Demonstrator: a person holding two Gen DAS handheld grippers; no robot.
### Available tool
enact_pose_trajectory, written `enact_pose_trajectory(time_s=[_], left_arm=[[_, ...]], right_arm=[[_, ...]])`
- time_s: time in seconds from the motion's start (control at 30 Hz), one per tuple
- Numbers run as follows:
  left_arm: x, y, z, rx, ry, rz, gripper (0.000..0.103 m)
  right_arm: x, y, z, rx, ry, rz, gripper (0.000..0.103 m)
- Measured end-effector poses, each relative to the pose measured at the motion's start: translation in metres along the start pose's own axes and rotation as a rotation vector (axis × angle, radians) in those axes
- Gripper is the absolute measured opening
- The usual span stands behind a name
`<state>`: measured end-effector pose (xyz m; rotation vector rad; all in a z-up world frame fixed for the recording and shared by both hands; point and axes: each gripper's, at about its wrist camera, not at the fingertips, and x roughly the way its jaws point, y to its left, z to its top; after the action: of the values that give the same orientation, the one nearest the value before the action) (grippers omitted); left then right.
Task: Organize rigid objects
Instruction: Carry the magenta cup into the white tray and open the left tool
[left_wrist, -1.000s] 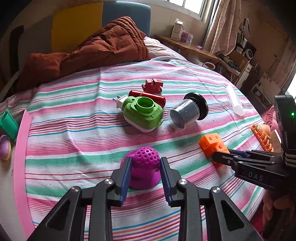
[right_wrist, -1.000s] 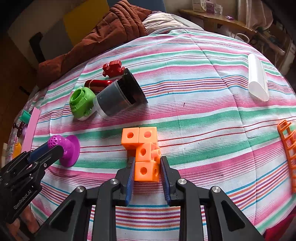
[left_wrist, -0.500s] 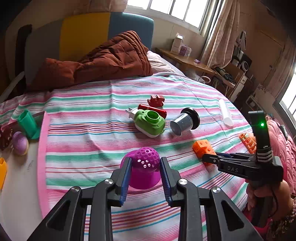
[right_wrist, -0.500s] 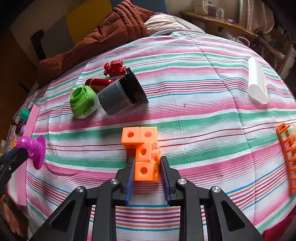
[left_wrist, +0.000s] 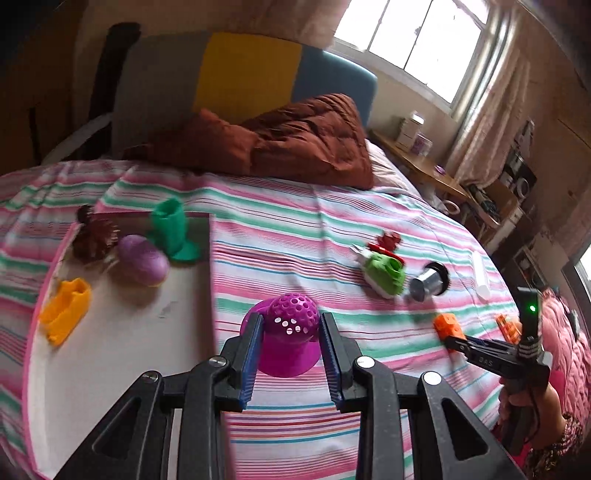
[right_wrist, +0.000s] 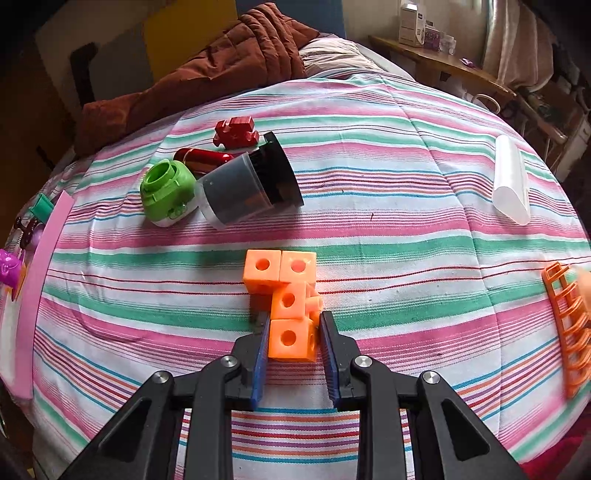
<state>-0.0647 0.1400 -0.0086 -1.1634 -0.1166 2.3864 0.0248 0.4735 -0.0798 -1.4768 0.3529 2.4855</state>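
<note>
My left gripper (left_wrist: 290, 320) is shut on a purple perforated dome toy (left_wrist: 291, 350) and holds it in the air above the striped bed, beside the right rim of a white tray (left_wrist: 110, 354) with a pink edge. In the right wrist view the same toy (right_wrist: 9, 267) shows at the far left edge. My right gripper (right_wrist: 291, 332) is shut on the nearest cube of an orange cube cluster (right_wrist: 280, 271) that rests on the bedspread. The left wrist view shows that gripper (left_wrist: 452, 339) at the right, held by a hand.
The tray holds an orange piece (left_wrist: 66, 314), a purple ball (left_wrist: 142, 260), a green boot shape (left_wrist: 171, 230) and a brown spiky thing (left_wrist: 92, 236). On the bed lie a green plug adapter (right_wrist: 168, 192), a grey cup (right_wrist: 247, 188), red cylinder (right_wrist: 201, 158), red puzzle piece (right_wrist: 236, 131), white tube (right_wrist: 511, 184) and orange ladder (right_wrist: 569, 328).
My left gripper has lifted the purple toy off the bed and carried it left to the tray's edge. The right gripper has stayed on the orange cubes.
</note>
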Motion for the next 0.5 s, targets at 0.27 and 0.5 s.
enact_pose_trajectory(time_s=[0.27, 0.5], left_arm=[[0.003, 0.073, 0.007, -0.123, -0.002, 0.116, 0.03], [0.018, 0.118, 0.01, -0.187, 0.043, 0.197, 0.03]], right_arm=[[-0.003, 0.0, -0.002, 0.018, -0.029, 0.021, 0.025], [-0.015, 0.032, -0.004, -0.087, -0.109, 0.07, 0.021]])
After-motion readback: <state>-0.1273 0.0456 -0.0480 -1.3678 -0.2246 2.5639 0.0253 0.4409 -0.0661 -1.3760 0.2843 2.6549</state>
